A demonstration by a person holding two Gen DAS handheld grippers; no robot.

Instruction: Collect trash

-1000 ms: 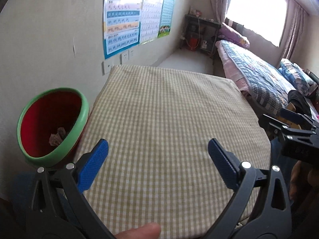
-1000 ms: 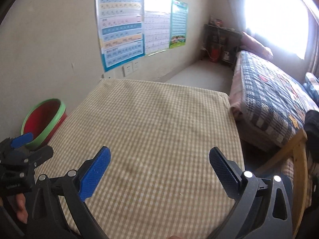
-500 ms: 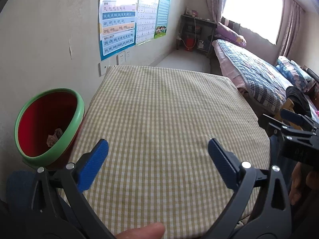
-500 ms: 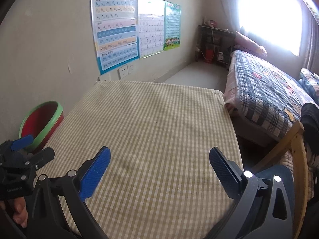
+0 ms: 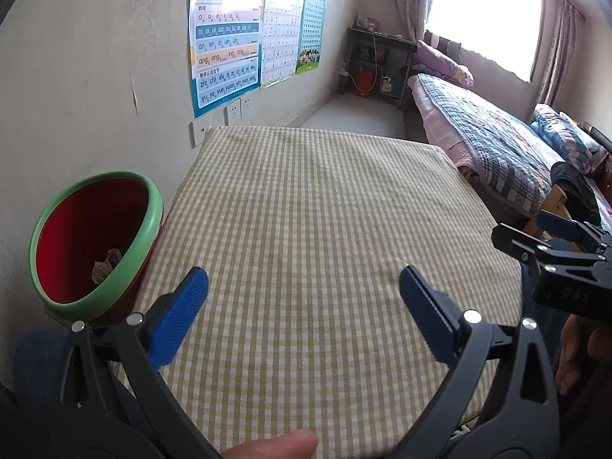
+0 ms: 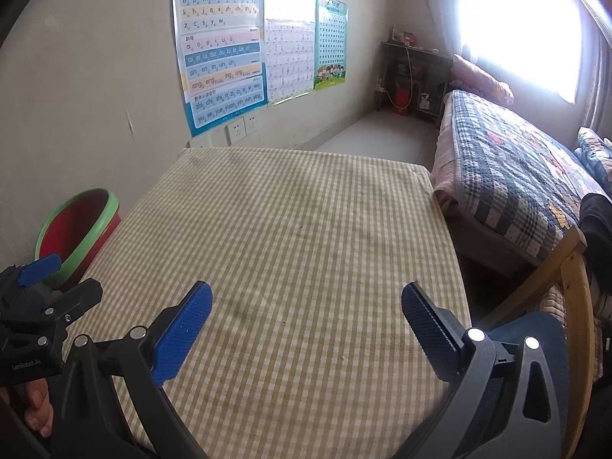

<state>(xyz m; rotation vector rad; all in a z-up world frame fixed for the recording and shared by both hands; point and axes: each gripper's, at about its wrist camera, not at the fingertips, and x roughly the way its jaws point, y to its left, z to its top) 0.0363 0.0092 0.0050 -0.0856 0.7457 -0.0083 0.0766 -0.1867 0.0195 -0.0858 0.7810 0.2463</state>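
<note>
A red bin with a green rim [image 5: 95, 237] stands against the wall at the table's left edge; it also shows in the right wrist view [image 6: 76, 225]. Crumpled trash [image 5: 105, 266] lies inside it. My left gripper [image 5: 304, 287] is open and empty, held above the near part of the checked tablecloth [image 5: 306, 210]. My right gripper [image 6: 306, 302] is open and empty over the same cloth [image 6: 306, 229]. Each gripper shows at the edge of the other's view, the right one [image 5: 554, 241] and the left one [image 6: 38, 287].
Posters [image 6: 218, 49] and wall sockets [image 6: 241, 130] hang on the wall behind the table. A bed with a plaid quilt [image 6: 508, 176] lies to the right, a wooden chair [image 6: 566, 267] stands at the near right corner, and a shelf with a red bucket [image 6: 401, 99] stands far back.
Both grippers have tilted up and drawn back a little, so more of the wall and posters shows. Both stay open and empty. The bin and trash have not moved.
</note>
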